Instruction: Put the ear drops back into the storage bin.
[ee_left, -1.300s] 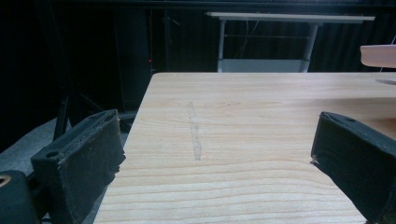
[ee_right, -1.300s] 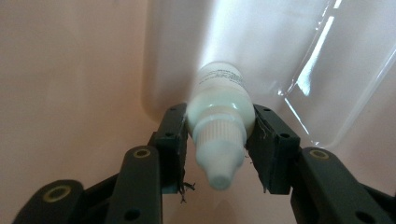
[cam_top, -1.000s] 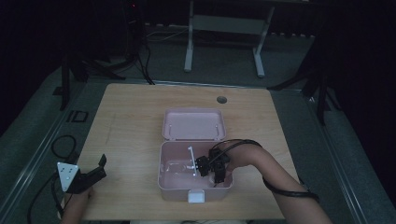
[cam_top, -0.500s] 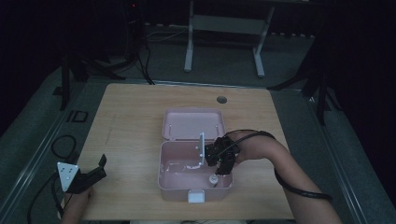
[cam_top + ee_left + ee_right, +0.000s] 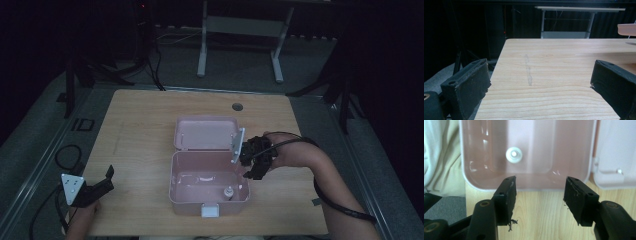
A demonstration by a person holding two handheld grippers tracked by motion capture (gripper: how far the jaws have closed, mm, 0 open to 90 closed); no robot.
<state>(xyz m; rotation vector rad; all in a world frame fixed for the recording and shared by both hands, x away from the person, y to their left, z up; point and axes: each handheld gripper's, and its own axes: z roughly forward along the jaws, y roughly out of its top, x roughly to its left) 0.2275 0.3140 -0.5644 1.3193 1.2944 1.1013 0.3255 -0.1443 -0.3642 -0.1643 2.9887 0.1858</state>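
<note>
Right gripper (image 5: 248,159) jaws apart beside pink box (image 5: 180,175)

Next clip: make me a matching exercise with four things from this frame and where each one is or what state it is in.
Things:
1. pink box
2. small white bottle
3. left gripper
4. right gripper

States:
A. jaws apart, empty, beside the box's right wall
B. upright inside the box, near its front right corner
C. lid swung open, mid-table
D. jaws wide, empty, at the table's near left corner

Pairs: 1-C, 2-B, 3-D, 4-A
</note>
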